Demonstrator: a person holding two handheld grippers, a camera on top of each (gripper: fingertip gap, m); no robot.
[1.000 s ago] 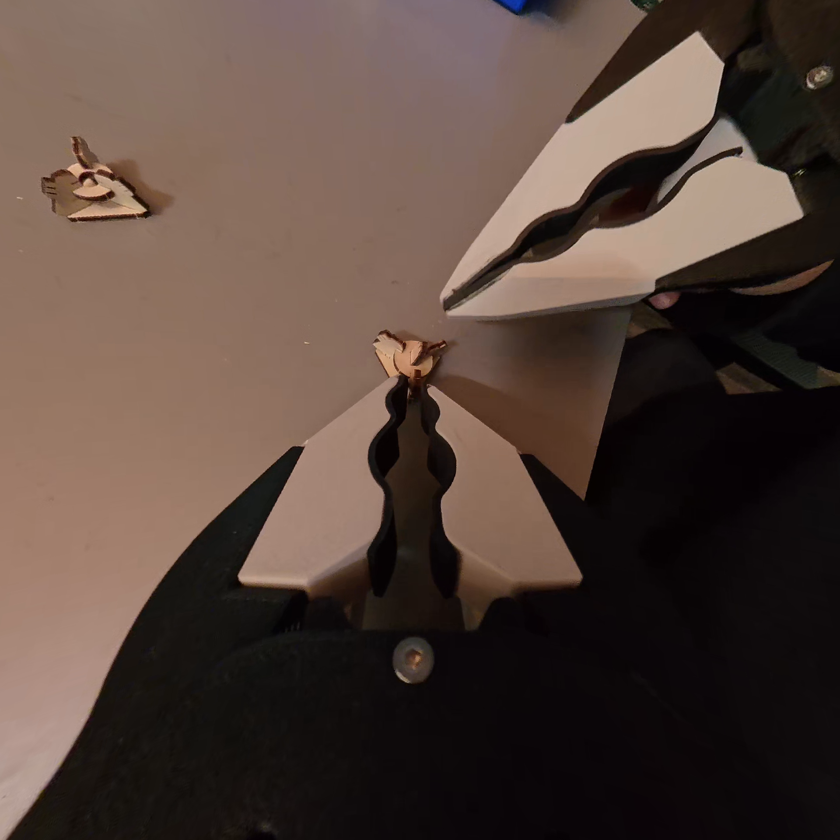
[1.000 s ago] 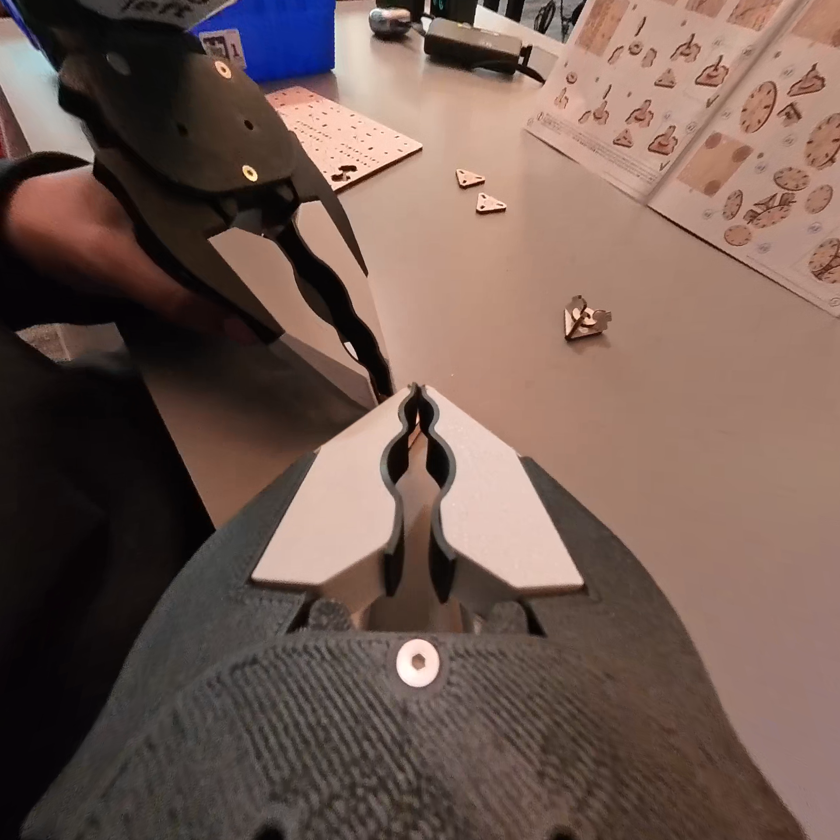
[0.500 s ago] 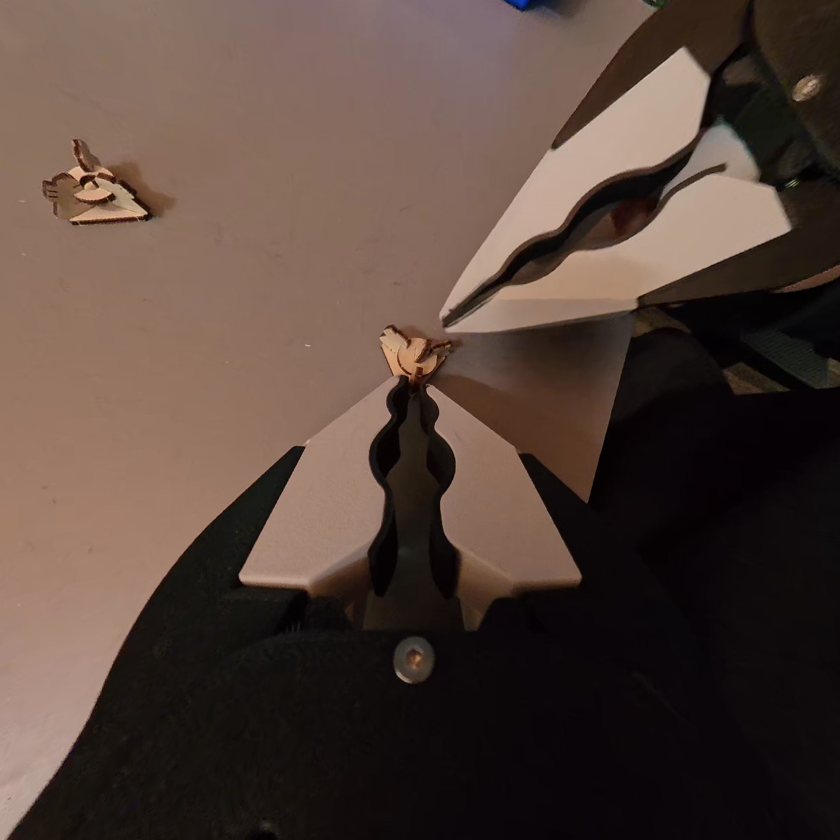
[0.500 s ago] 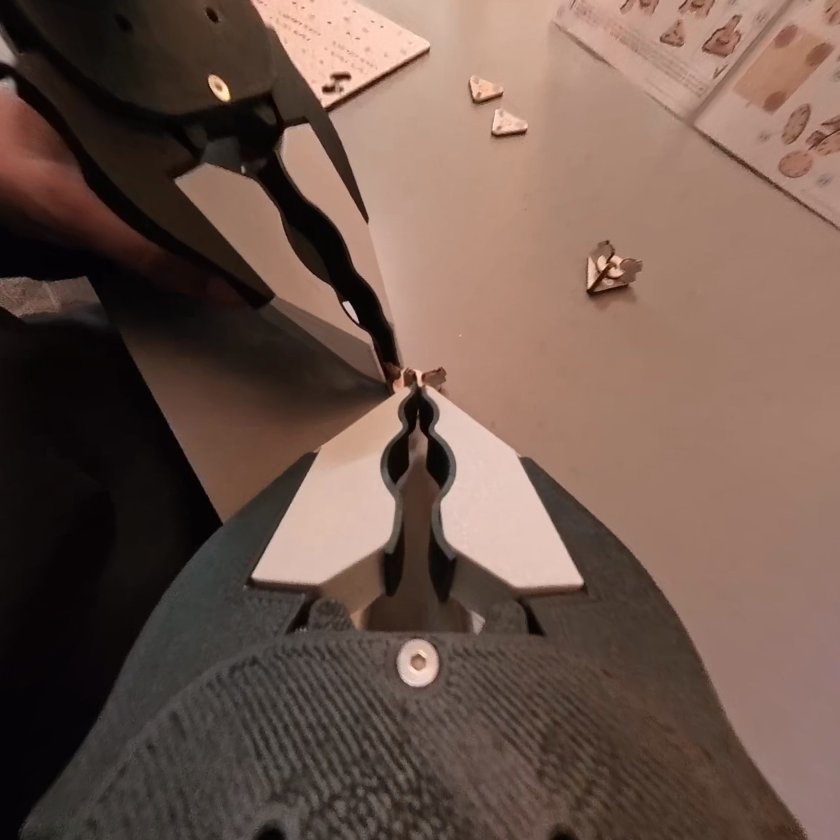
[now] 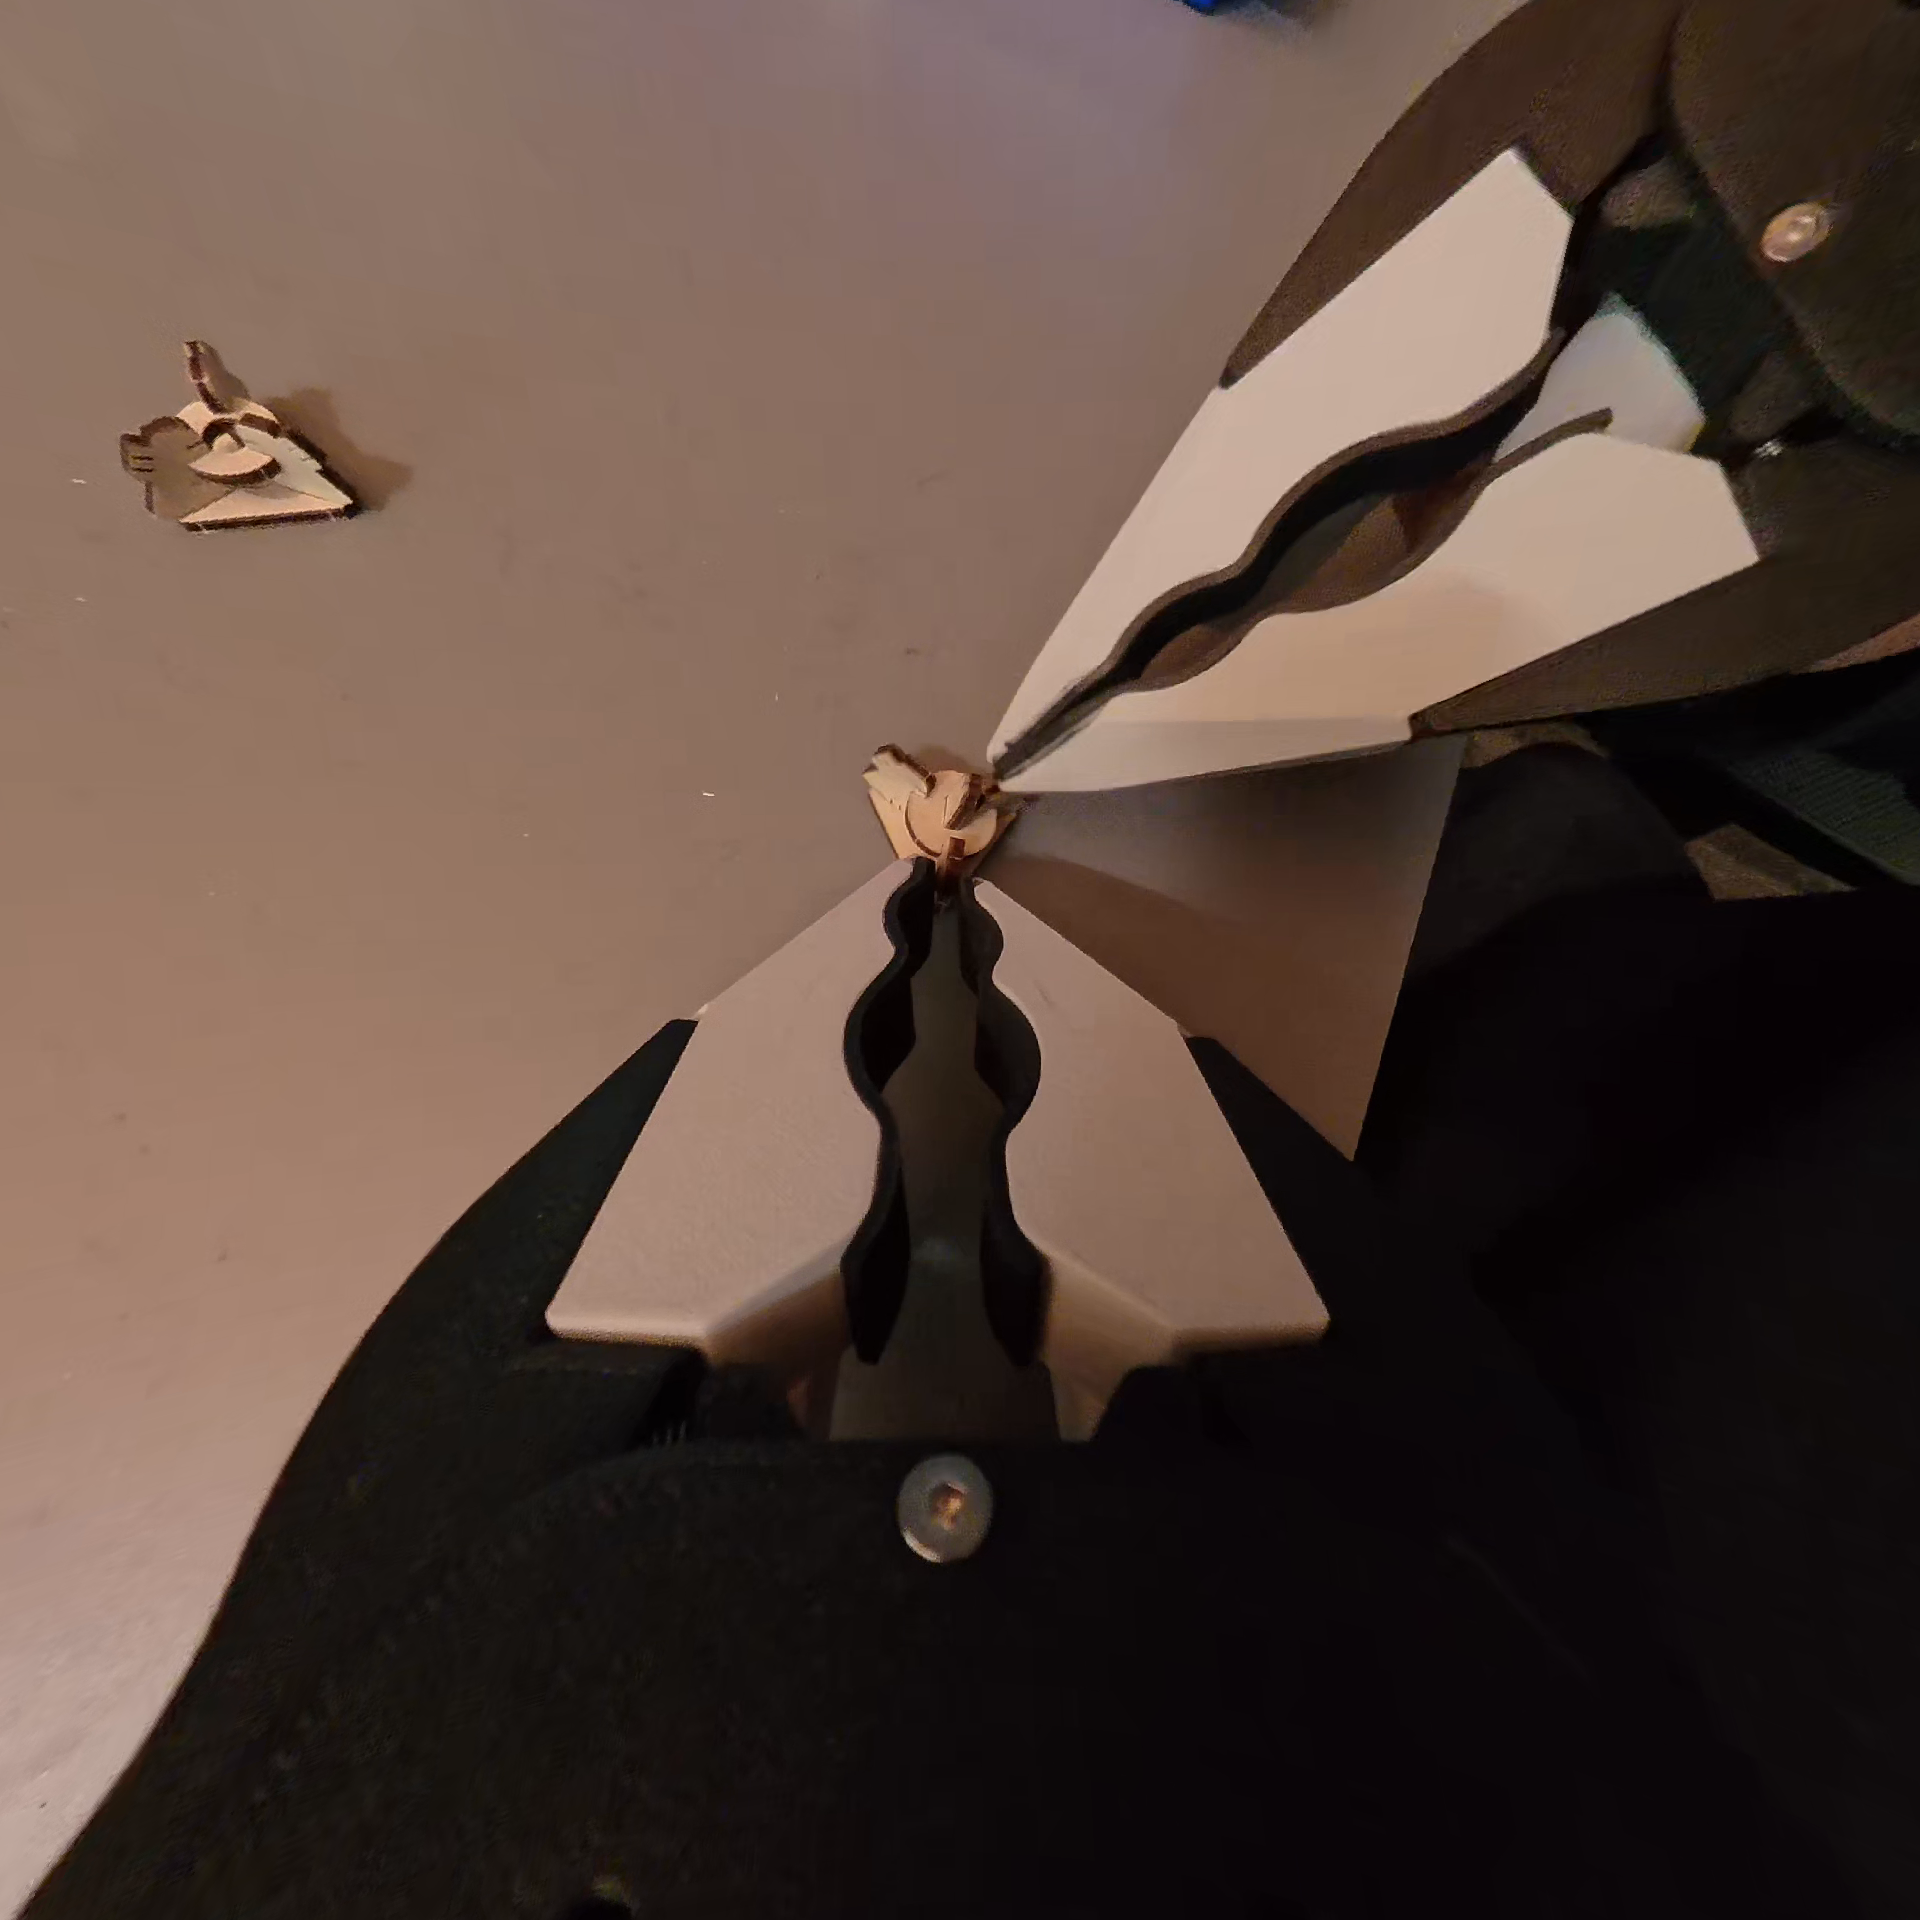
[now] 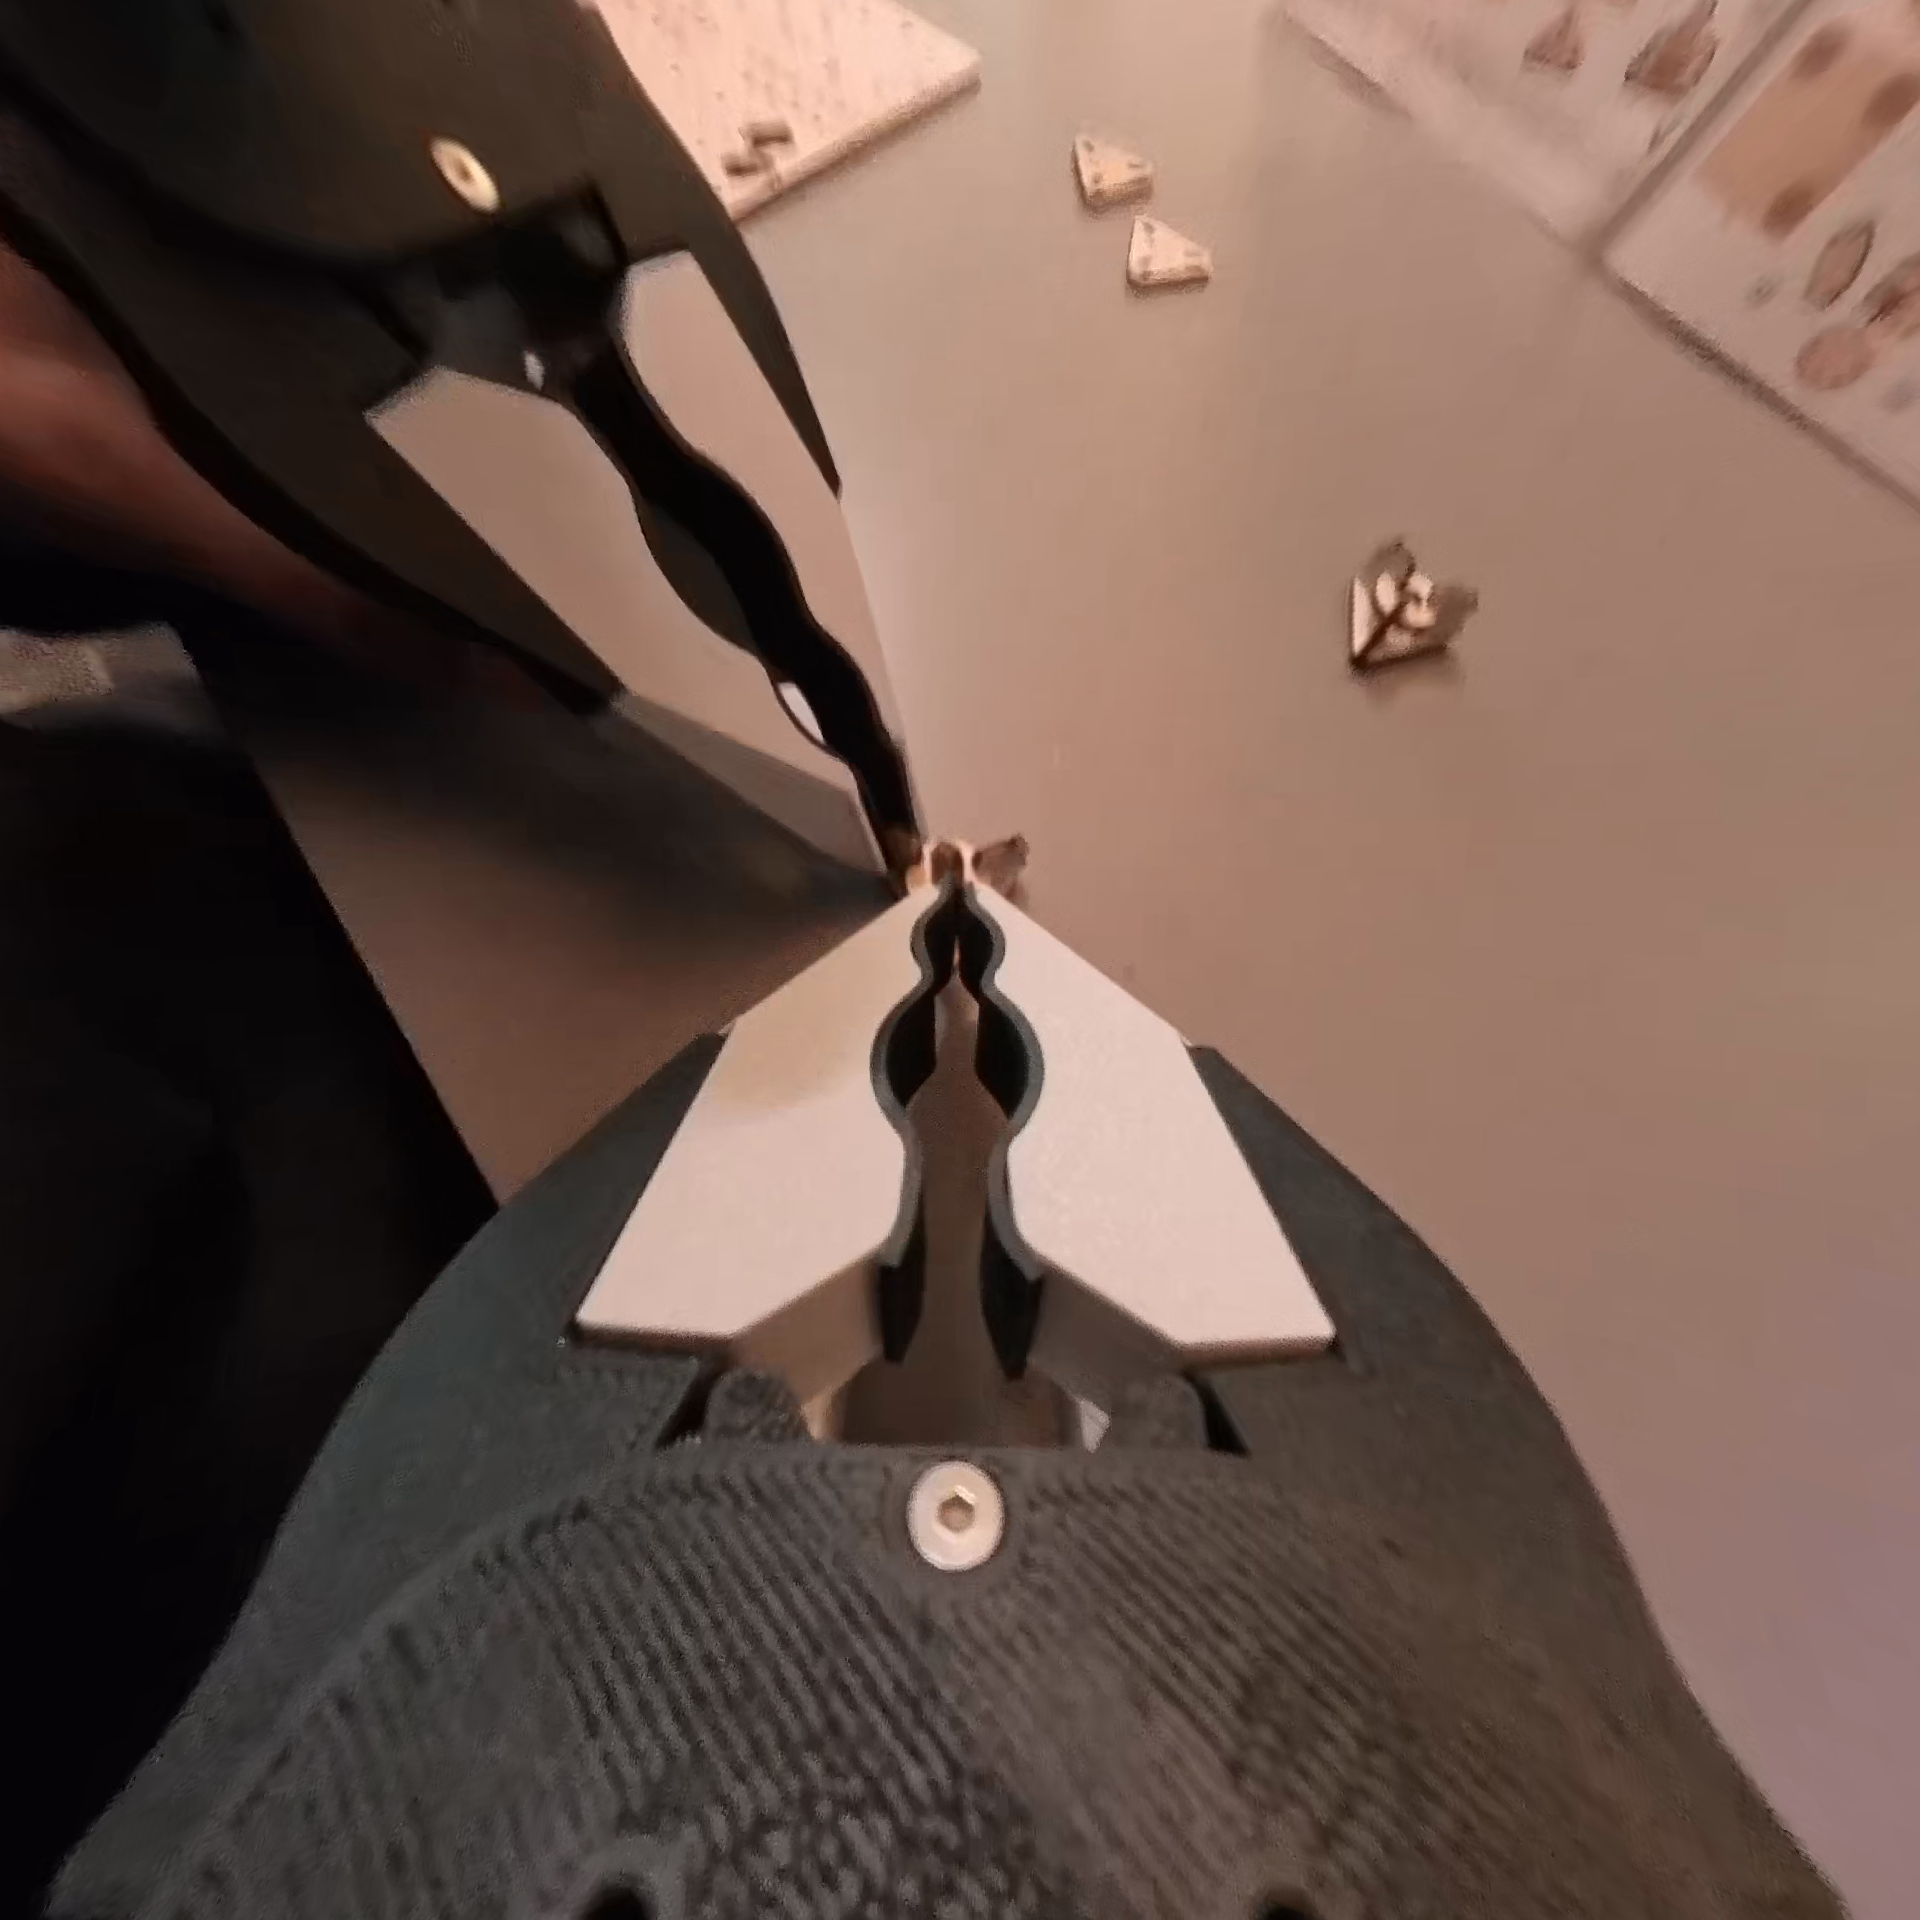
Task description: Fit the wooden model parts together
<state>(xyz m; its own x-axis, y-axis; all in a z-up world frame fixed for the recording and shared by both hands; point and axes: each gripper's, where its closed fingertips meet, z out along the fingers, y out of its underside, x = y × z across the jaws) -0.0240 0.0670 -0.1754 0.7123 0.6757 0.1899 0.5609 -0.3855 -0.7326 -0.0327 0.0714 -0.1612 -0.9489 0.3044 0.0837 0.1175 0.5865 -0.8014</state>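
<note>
My left gripper (image 5: 943, 883) is shut on a small light wooden assembly (image 5: 935, 810), pinching its lower tab just above the grey table (image 5: 623, 260). My right gripper (image 6: 951, 883) is shut with nothing seen between its pads. In the left wrist view it (image 5: 1003, 767) comes in from the upper right, and its tips touch the right side of the assembly. In the right wrist view the assembly (image 6: 992, 857) peeks out just past my right fingertips, with the left gripper (image 6: 896, 831) reaching down from the upper left.
A second wooden assembly (image 5: 234, 457) lies on the table to the left, also in the right wrist view (image 6: 1403, 613). Two wooden triangles (image 6: 1112, 166) (image 6: 1169, 255), a punched wooden sheet (image 6: 831, 83) and a printed instruction sheet (image 6: 1787, 239) lie farther back. The table edge runs close on my side. Only a small space, under 4 cm, lies between the two pairs of fingers.
My right gripper has moved in towards the left one, staying shut, until its tips touch the held wooden assembly. The left gripper has kept its hold and hardly moved.
</note>
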